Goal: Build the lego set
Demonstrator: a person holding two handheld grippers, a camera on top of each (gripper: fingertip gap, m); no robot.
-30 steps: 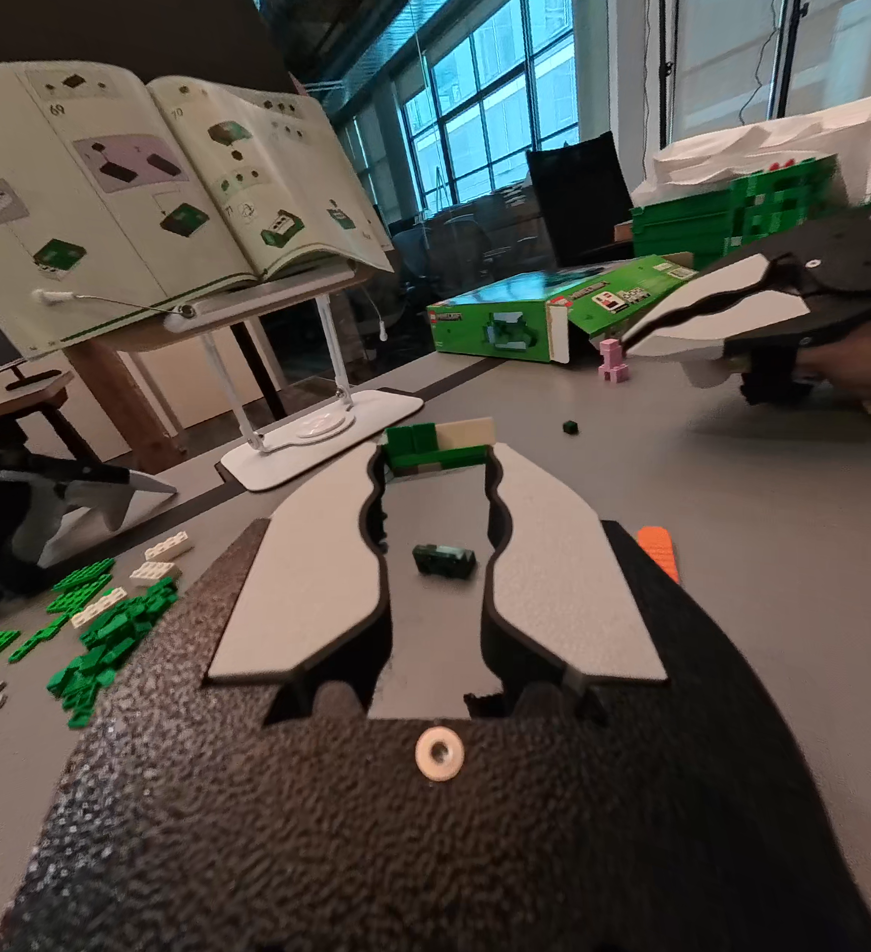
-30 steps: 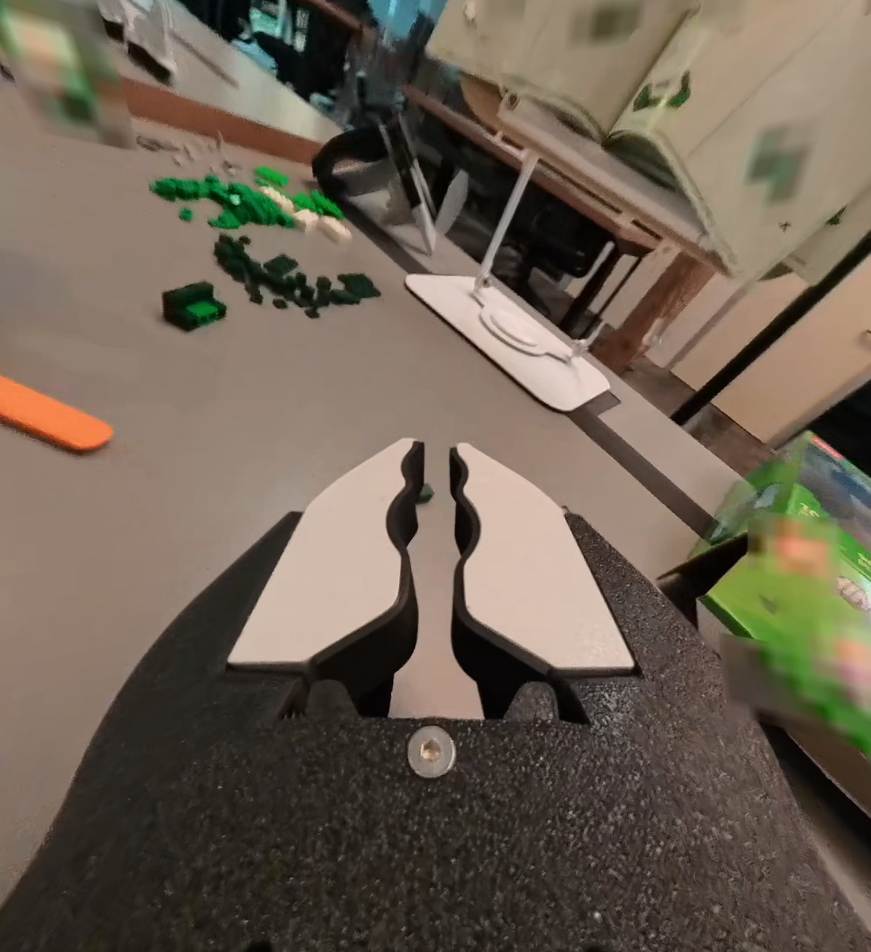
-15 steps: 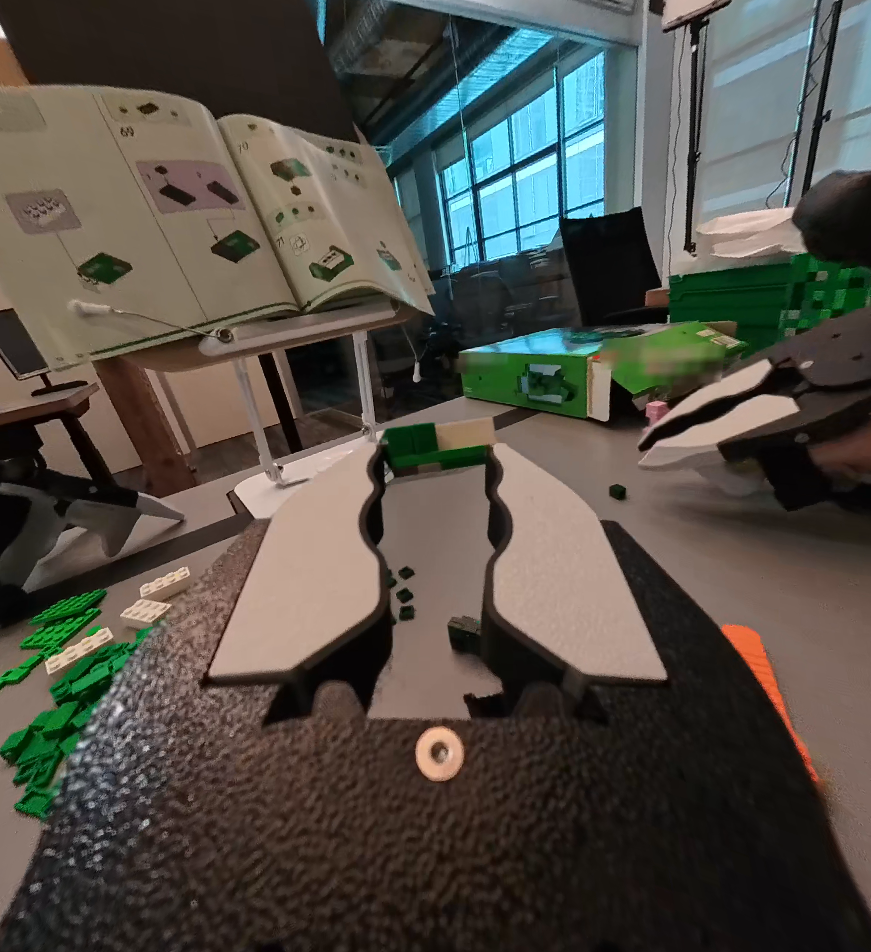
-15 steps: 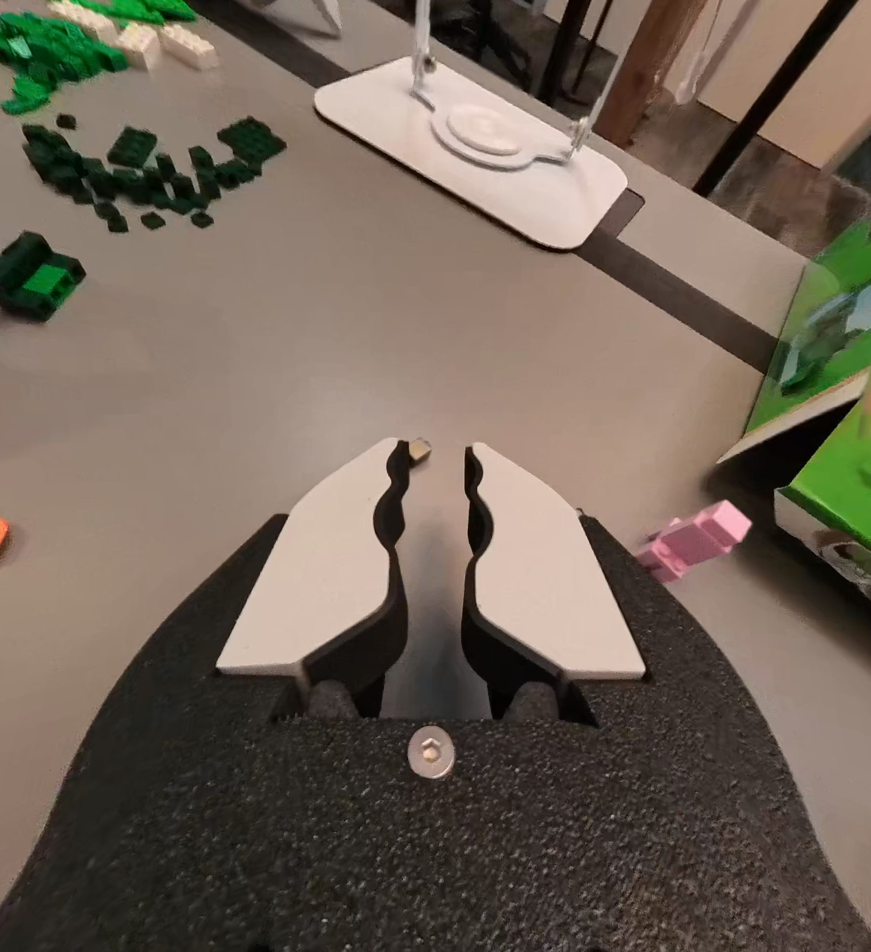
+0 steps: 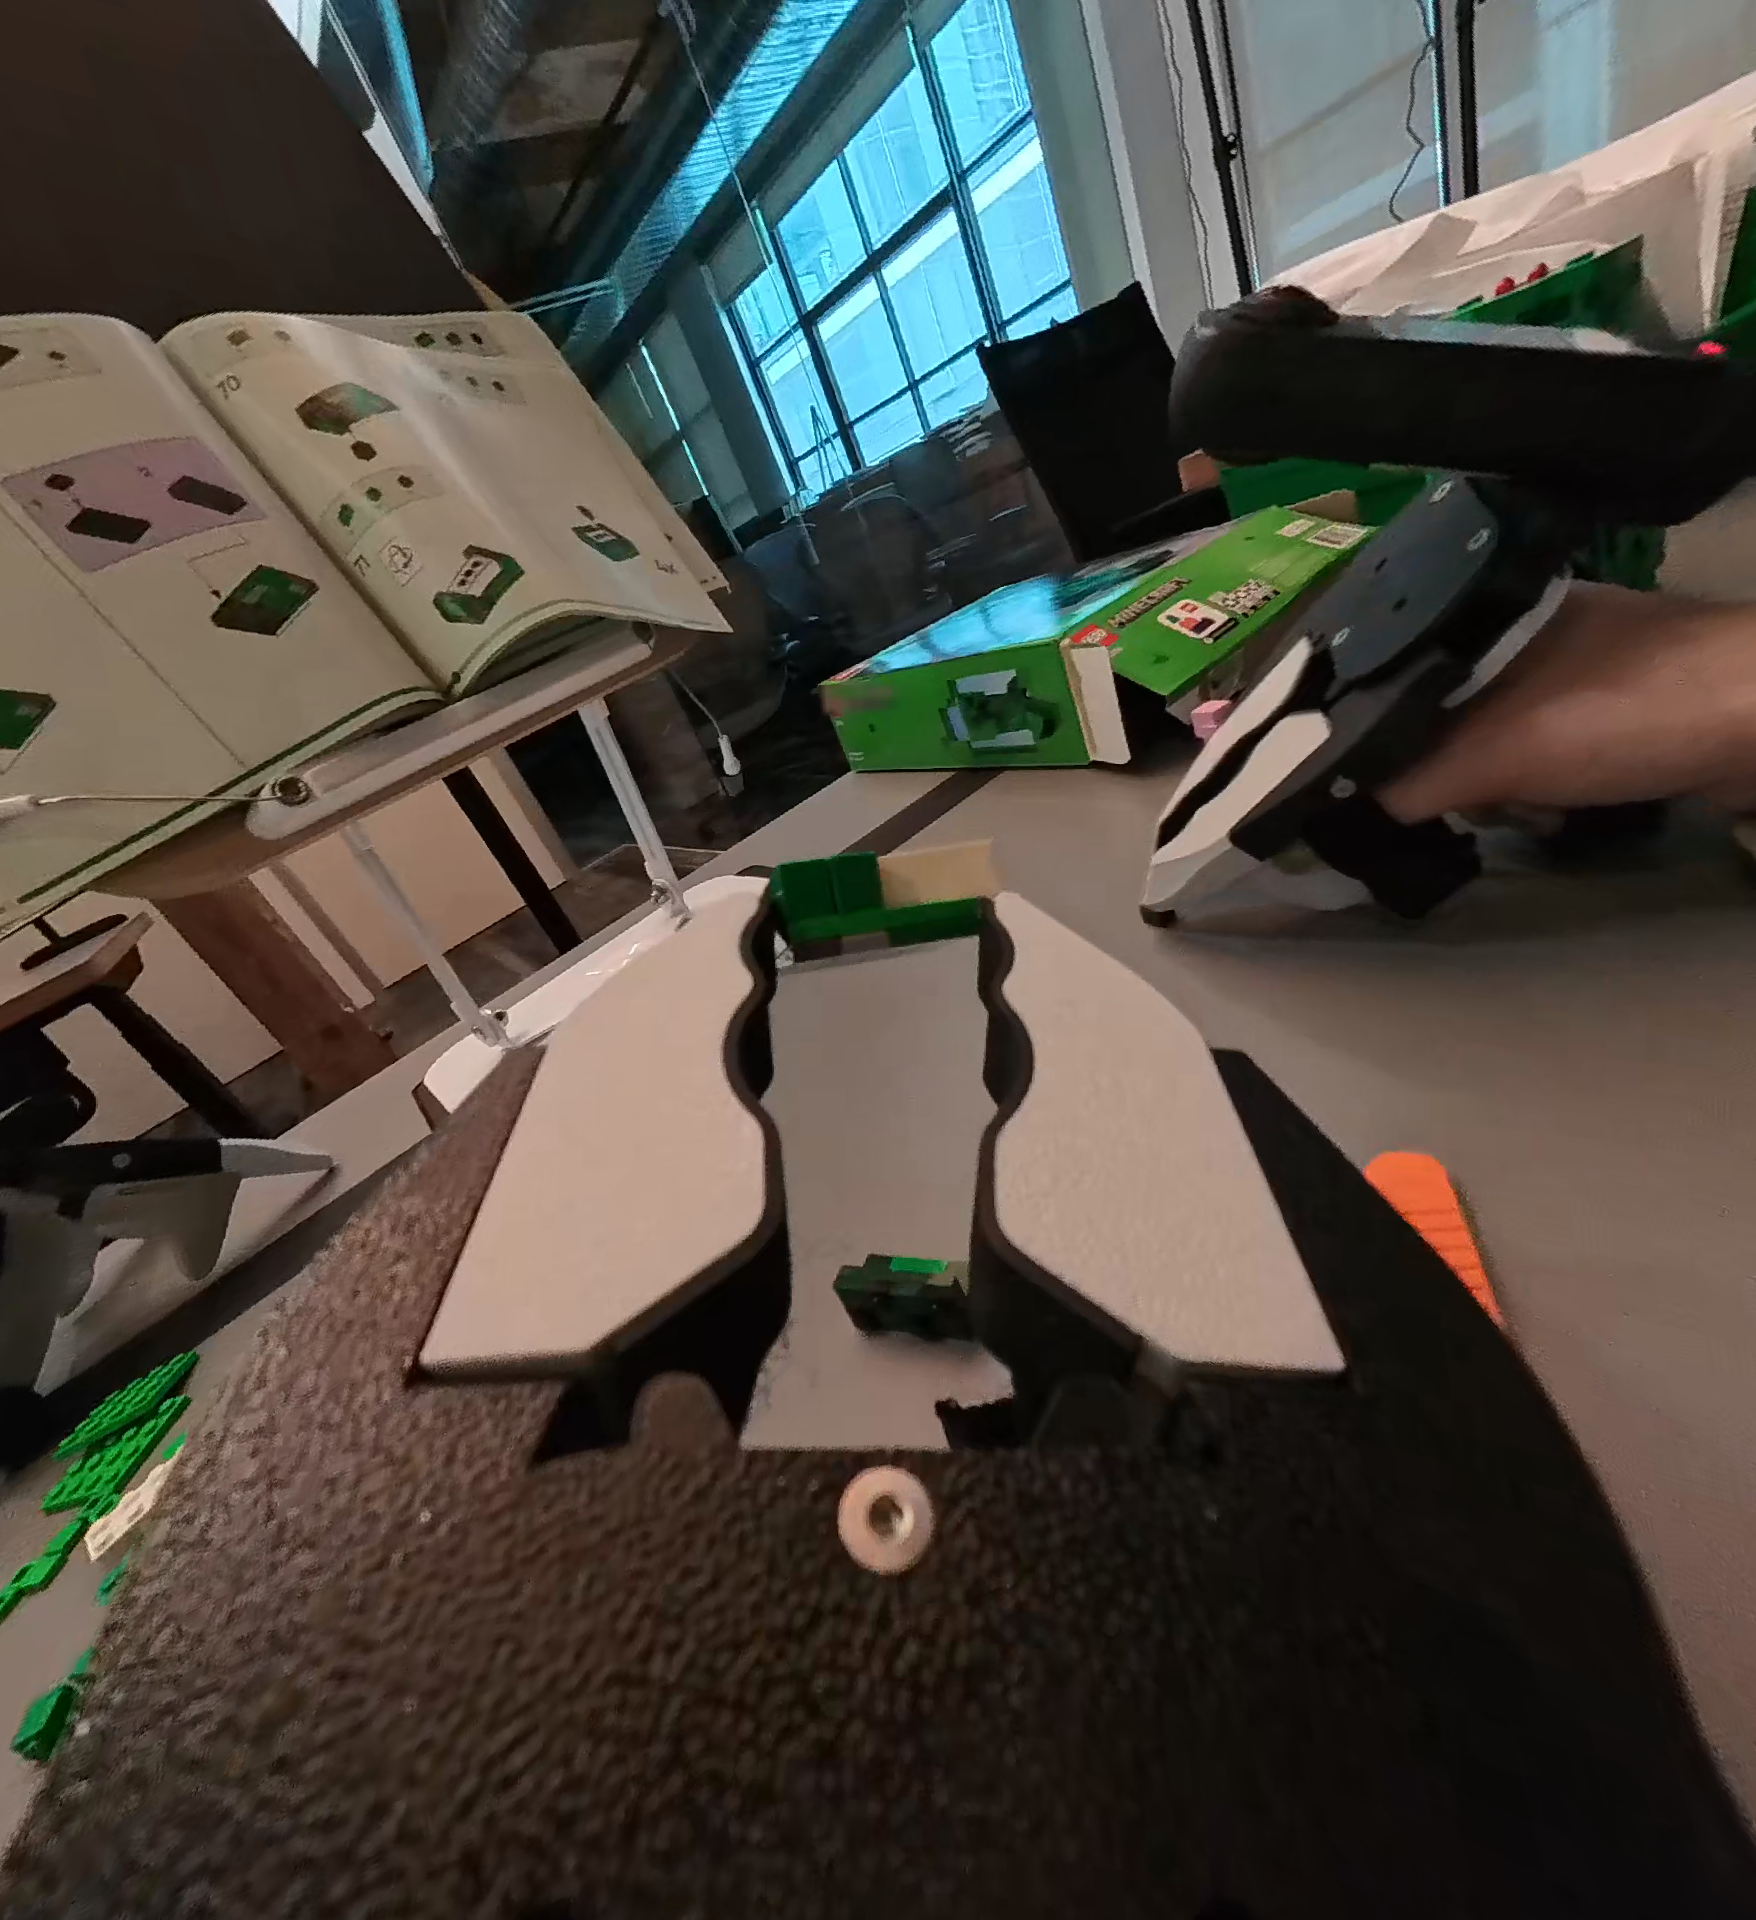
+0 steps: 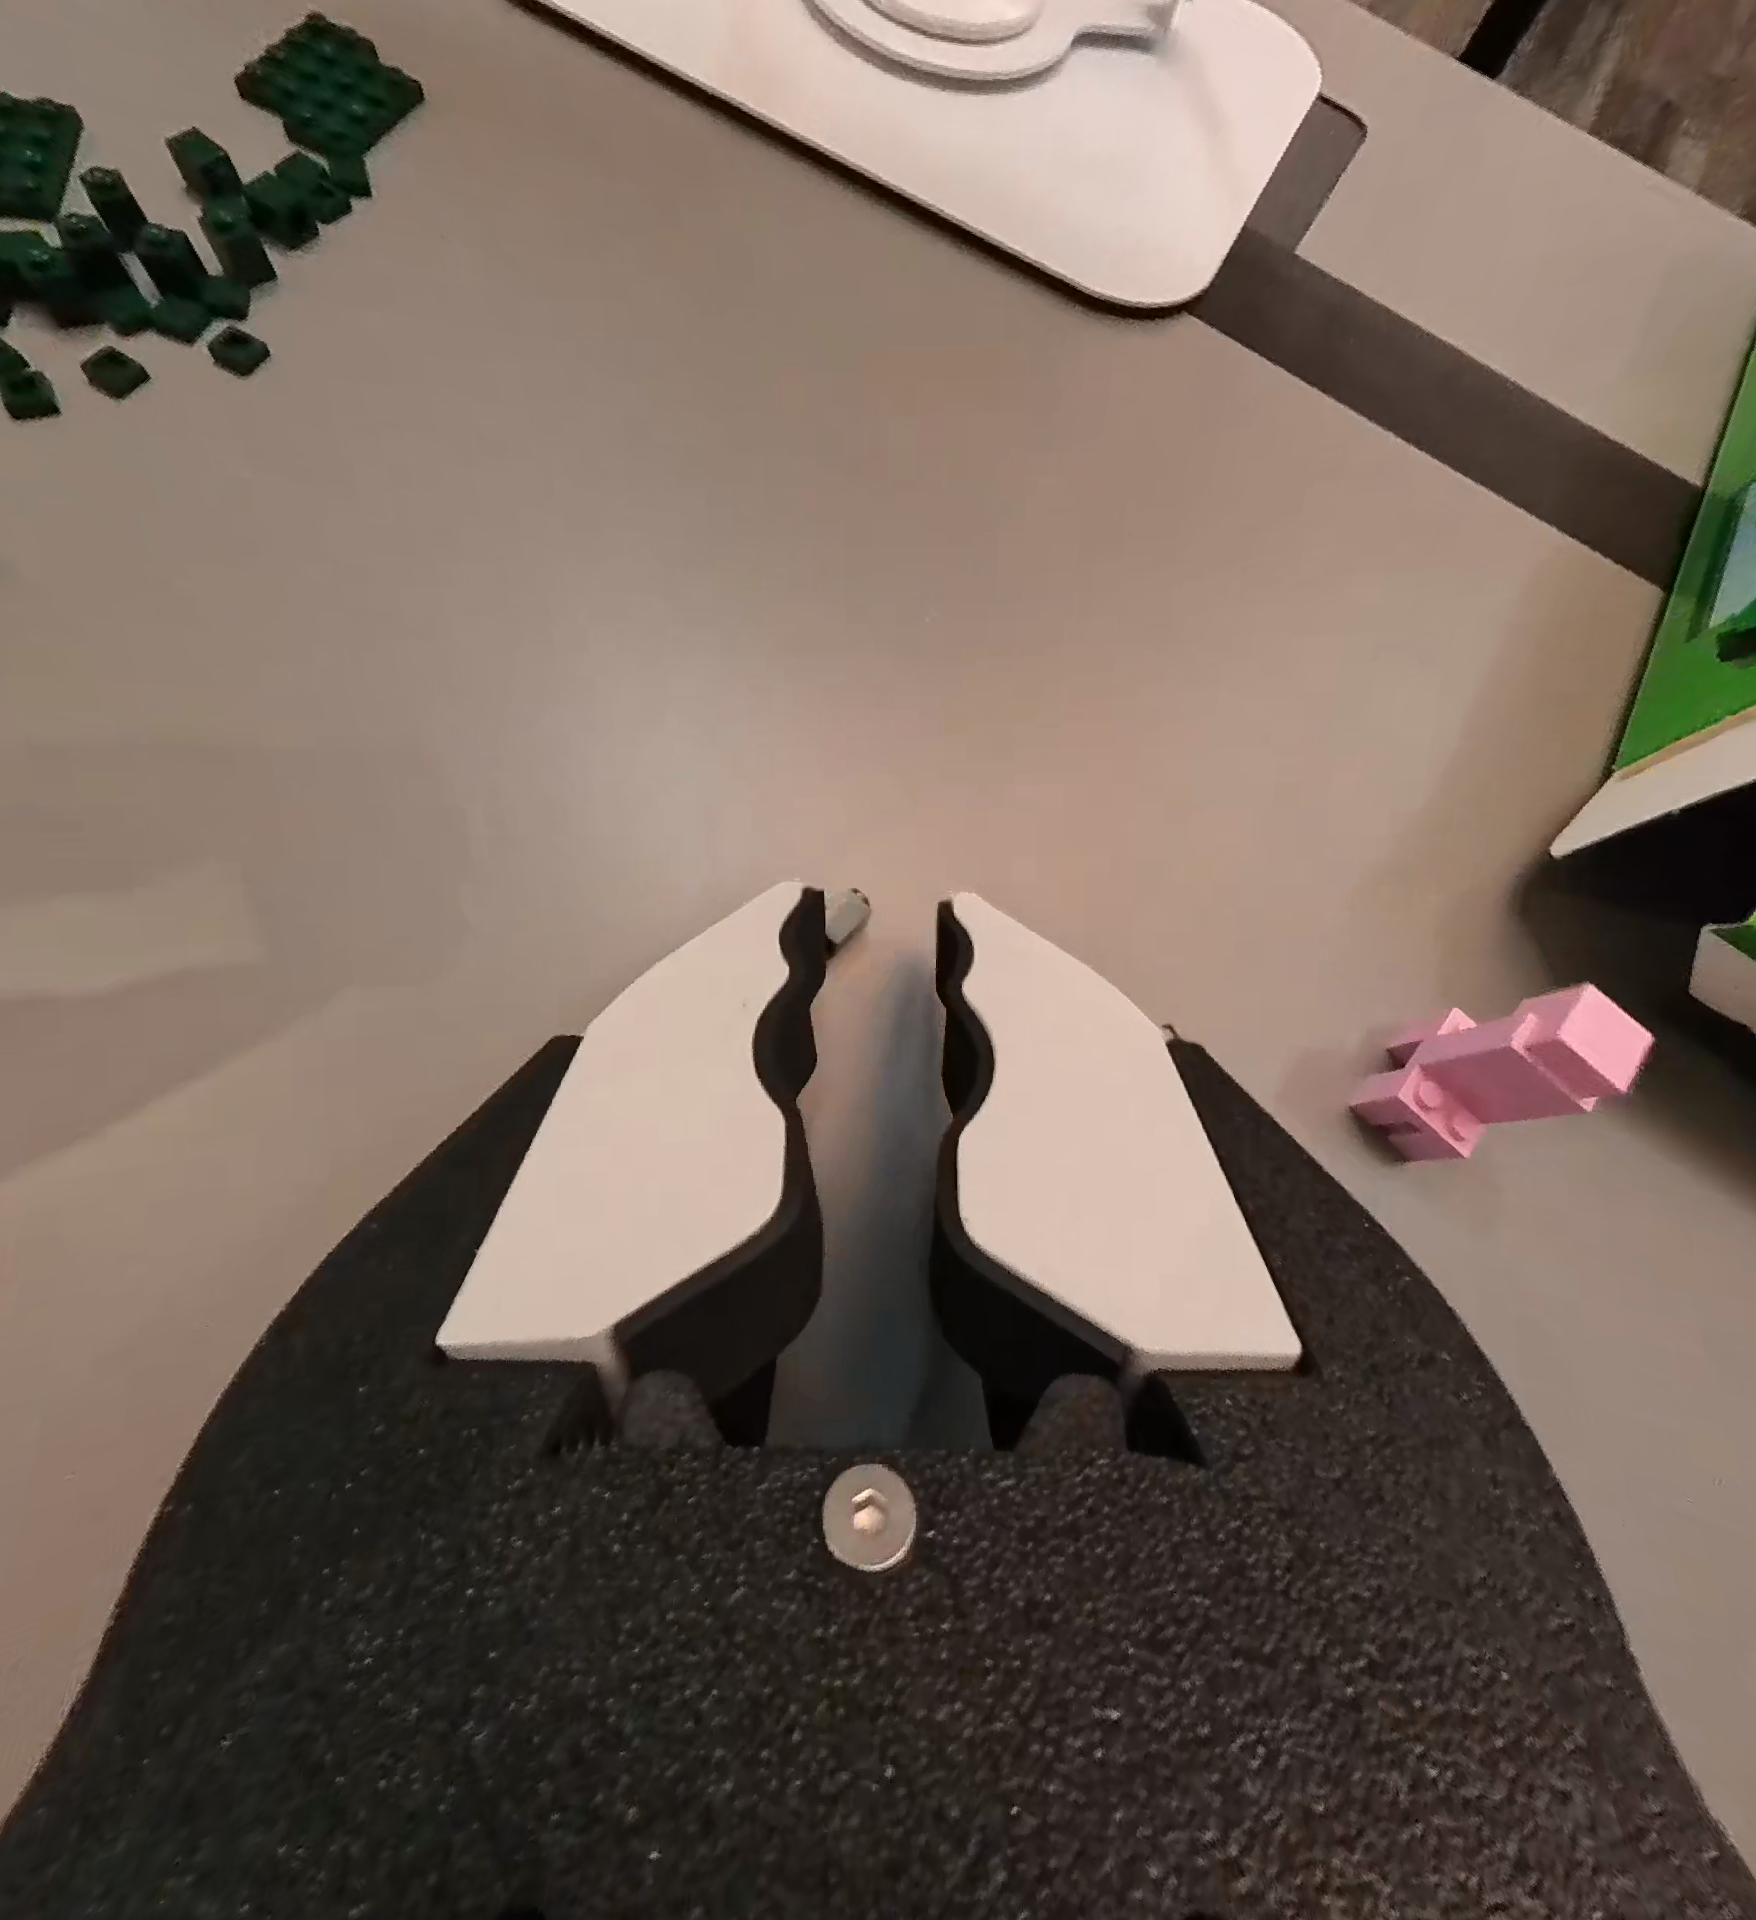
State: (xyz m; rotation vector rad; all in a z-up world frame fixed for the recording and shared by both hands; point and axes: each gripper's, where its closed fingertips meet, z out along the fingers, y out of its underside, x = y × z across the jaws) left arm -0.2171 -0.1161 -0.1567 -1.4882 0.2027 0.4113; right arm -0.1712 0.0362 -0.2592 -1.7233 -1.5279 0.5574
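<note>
Left hand-held gripper [image 5: 879, 920]: you're pinching a green-and-cream brick block [image 5: 879, 899] at its tips.
Right hand-held gripper [image 6: 874, 909]: spread slightly, tips low over the counter [image 6: 749, 623], small grey piece [image 6: 846, 914] beside its left tip.
Loose dark green bricks [image 6: 126, 239]: far left.

Printed writing shows in two places. The open instruction booklet [image 5: 261, 540] on its stand [image 5: 500, 748] carries small printed numbers at the page corners and beside the building pictures. The green box [image 5: 967, 707] lying on the table [image 5: 1476, 1039] bears white brand lettering, a small logo and a code square on its top face. In the right wrist view, the box's print is too blurred to read.
</note>
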